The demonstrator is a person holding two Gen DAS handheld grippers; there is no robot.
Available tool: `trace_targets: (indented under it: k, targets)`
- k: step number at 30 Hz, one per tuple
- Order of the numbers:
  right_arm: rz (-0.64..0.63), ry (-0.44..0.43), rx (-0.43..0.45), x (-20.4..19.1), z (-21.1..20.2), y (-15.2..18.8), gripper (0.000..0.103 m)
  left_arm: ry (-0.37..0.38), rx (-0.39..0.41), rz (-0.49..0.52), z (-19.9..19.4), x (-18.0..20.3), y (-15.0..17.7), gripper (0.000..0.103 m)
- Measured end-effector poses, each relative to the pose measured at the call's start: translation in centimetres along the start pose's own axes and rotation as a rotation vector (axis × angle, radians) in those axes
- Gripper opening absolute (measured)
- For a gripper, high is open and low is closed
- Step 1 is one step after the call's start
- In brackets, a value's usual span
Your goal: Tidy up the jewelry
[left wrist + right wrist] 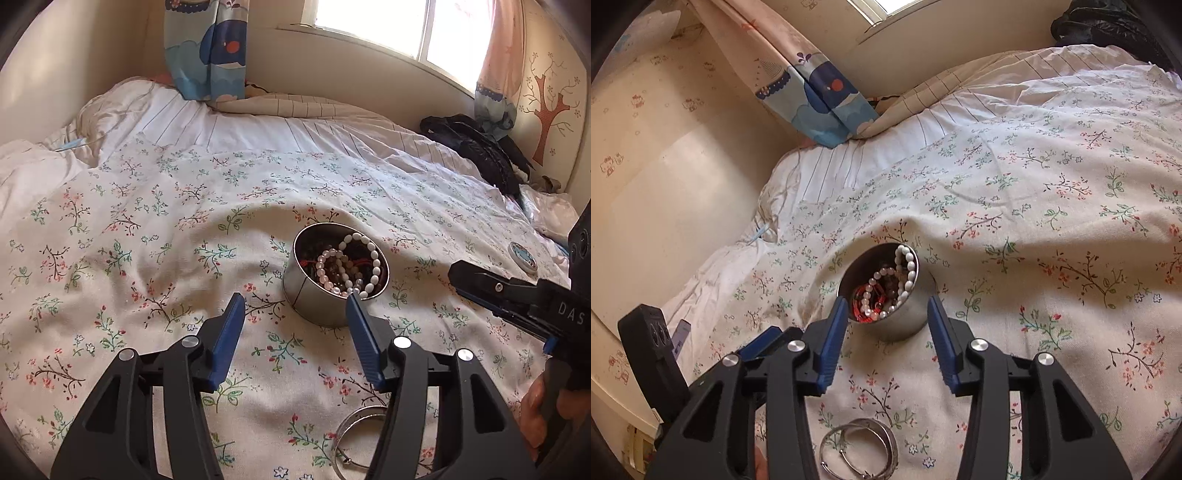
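Both my left gripper [295, 306] and right gripper [886, 310] stand wide apart and empty. Just ahead of the fingertips sits the round silver metal tin [905, 325] heaped with beaded bracelets [354, 266]; below the fingers, on the floral bedspread [147, 229], lie thin silver metal bangles [858, 448]. I judge the bangles light, stiff and slippery: best pinched across the rim.
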State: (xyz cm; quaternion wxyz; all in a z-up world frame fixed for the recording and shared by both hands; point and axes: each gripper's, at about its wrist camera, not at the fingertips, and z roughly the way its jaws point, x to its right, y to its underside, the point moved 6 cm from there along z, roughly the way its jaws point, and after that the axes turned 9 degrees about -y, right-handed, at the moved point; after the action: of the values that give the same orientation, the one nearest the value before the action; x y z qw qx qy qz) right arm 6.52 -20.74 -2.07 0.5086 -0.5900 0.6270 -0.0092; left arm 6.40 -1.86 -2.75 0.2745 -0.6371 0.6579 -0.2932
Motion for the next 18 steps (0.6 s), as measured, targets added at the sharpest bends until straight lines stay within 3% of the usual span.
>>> trace_targets:
  k: [18]
  targets:
    - [-0.095,0.134,-0.169,0.2,-0.9,5.4,0.048,0.012,-0.044,0.022,-2.0,-0.4,2.9,0.059]
